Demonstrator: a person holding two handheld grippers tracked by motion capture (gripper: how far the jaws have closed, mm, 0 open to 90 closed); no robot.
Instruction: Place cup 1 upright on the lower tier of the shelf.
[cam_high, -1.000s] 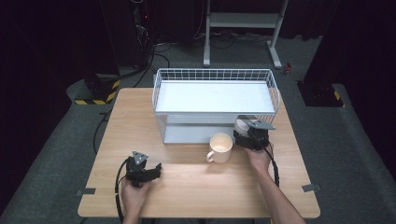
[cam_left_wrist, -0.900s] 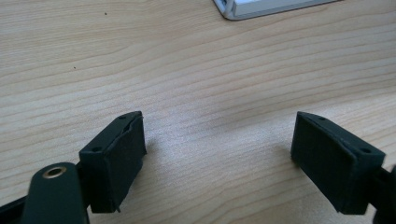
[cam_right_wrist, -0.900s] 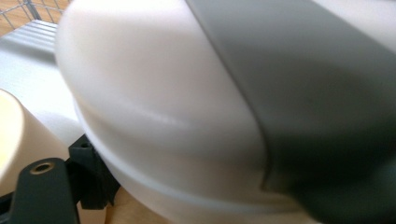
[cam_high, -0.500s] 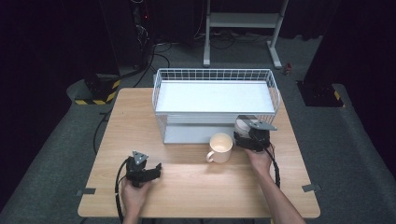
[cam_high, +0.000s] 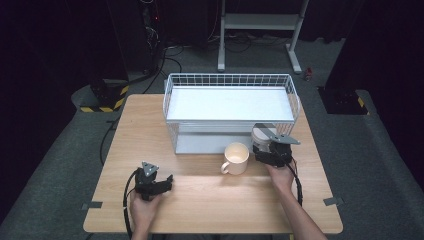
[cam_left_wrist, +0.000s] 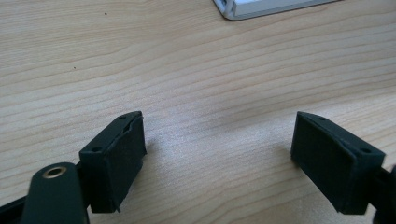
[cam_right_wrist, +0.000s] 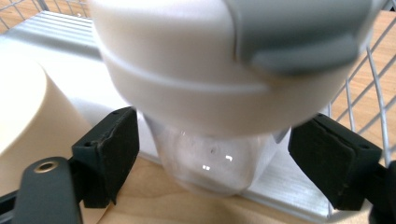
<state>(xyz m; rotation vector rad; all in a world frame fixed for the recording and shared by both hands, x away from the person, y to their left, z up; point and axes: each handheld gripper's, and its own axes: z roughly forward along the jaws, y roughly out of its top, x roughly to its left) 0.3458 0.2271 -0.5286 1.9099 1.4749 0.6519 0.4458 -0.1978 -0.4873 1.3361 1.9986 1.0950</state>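
A bottle (cam_right_wrist: 219, 60) with a white lid, a grey flap and a clear body stands on the wooden table (cam_high: 210, 200), just in front of the wire basket. My right gripper (cam_right_wrist: 215, 158) straddles its clear body; the jaws have just been closing and a narrow gap shows at each pad, so it is open. In the high view the bottle (cam_high: 260, 134) sits at the right gripper (cam_high: 262, 144), right of a cream mug (cam_high: 236, 158). My left gripper (cam_left_wrist: 219, 154) rests open over bare wood, at the table's front left (cam_high: 167, 180).
A white wire basket (cam_high: 230, 76) with a white floor stands at the back middle of the table. The mug's wall (cam_right_wrist: 23, 107) lies close to the right gripper's left jaw. Bare wood spreads between the two hands. Dark floor and cables surround the table.
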